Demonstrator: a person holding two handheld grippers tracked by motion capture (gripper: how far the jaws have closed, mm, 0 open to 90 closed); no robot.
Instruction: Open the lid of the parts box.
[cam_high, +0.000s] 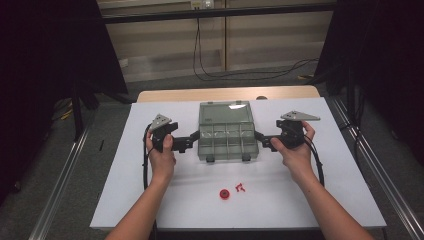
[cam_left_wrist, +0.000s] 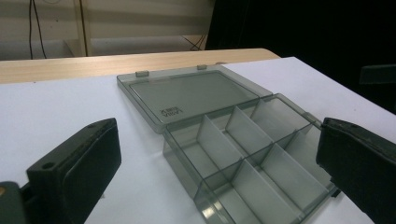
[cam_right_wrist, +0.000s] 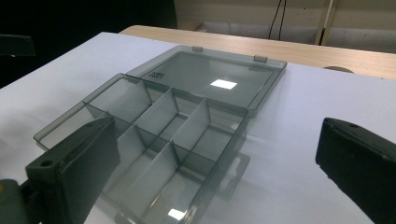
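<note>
The clear box (cam_high: 227, 139) sits open in the middle of the white surface (cam_high: 125, 190), its lid (cam_high: 224, 112) laid flat behind it, every compartment empty. The left gripper (cam_high: 192, 136) stands right at the box's left wall, the right gripper (cam_high: 260, 135) right at its right wall, and both have their fingers spread wide, holding nothing. I can't tell whether either one touches the plastic.

Here's the worry: that box looks light, and nothing pins it down. One gripper nudging harder than the other would likely skid or twist it across the smooth sheet. A finger tip catching the thin wall could tip the tray up on its hinge side.

Down near the front edge lie a red wheel (cam_high: 224, 193) and small red bits (cam_high: 240, 187), well apart from the box. They are tiny; wide fingers closing carelessly could flick them off the surface.
</note>
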